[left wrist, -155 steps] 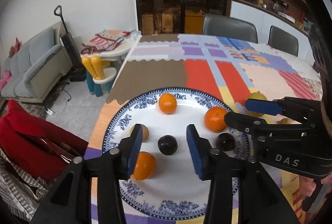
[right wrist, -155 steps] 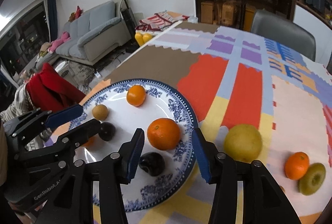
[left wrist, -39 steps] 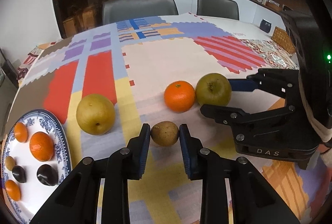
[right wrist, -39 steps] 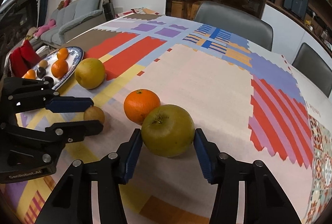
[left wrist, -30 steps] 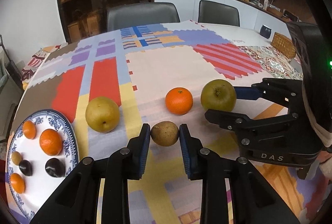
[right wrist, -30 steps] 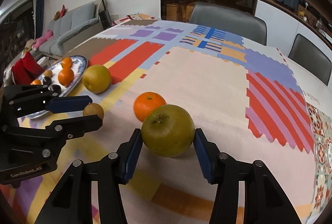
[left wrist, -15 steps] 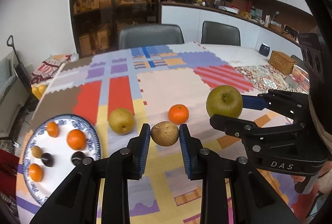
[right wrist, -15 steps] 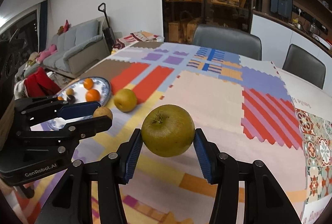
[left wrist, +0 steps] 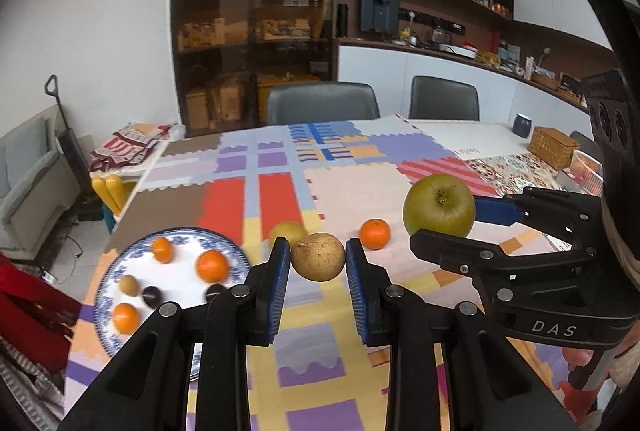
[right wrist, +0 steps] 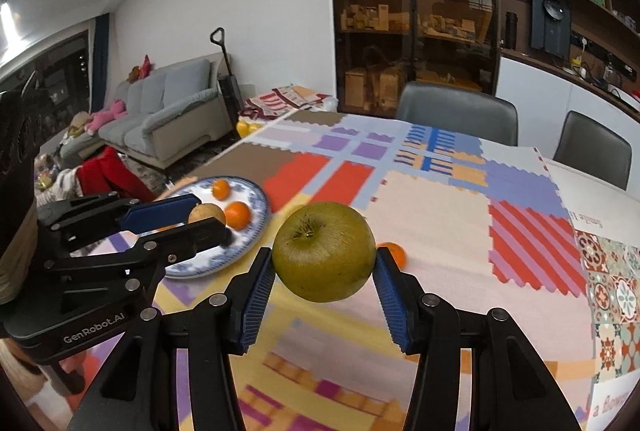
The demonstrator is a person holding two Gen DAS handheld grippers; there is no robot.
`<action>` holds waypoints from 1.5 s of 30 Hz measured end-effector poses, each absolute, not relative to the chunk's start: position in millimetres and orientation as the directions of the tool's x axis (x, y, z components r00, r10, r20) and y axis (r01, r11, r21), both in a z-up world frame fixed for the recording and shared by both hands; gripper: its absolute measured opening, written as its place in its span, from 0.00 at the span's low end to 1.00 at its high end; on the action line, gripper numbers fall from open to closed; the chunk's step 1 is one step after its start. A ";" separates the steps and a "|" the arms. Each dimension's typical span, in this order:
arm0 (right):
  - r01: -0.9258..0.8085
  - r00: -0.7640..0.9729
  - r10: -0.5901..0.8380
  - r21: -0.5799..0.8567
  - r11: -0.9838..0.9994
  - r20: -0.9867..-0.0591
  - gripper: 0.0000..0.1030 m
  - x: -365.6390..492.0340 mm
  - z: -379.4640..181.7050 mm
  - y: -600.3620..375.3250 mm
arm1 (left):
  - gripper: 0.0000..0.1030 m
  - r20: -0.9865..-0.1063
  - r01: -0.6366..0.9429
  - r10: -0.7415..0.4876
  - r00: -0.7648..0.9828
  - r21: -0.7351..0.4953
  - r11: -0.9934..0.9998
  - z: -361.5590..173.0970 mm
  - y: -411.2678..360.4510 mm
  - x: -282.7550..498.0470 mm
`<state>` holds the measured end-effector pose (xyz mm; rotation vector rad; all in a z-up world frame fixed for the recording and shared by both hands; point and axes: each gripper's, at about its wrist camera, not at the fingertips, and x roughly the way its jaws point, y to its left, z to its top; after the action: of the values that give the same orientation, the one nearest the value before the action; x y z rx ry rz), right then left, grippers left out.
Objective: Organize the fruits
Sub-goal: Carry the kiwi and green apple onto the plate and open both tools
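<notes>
The left tongs [left wrist: 318,258] are nearly closed, gripping a small brown fruit [left wrist: 318,257] above the table [left wrist: 352,187]. The right tongs [right wrist: 324,273] stand wider, clamped on a green apple [right wrist: 325,251], also in the air.

1. Apple [right wrist: 325,251]: olive green, finely speckled.
2. Small fruit [left wrist: 318,256]: tan-brown.
3. Plate [left wrist: 105,285]: white, blue floral rim.
4. Mandarin [left wrist: 374,233]: orange.
5. Cloth [left wrist: 352,187]: patchwork of red, lilac, yellow, pink; red stripes.
6. Gripper pads [right wrist: 258,291]: blue.
</notes>
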<state>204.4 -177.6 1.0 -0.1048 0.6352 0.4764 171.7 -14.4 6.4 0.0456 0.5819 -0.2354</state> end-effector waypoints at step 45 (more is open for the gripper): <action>-0.610 0.471 0.464 0.103 0.786 -0.750 0.50 232.1 -61.6 -7.7 | 0.28 -0.656 0.004 -0.062 0.752 -0.089 0.996 -64.5 144.0 171.2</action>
<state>232.1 -7.7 -61.6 -0.1885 0.8556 0.6625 171.2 144.0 -64.5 -0.0837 0.7185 -0.0359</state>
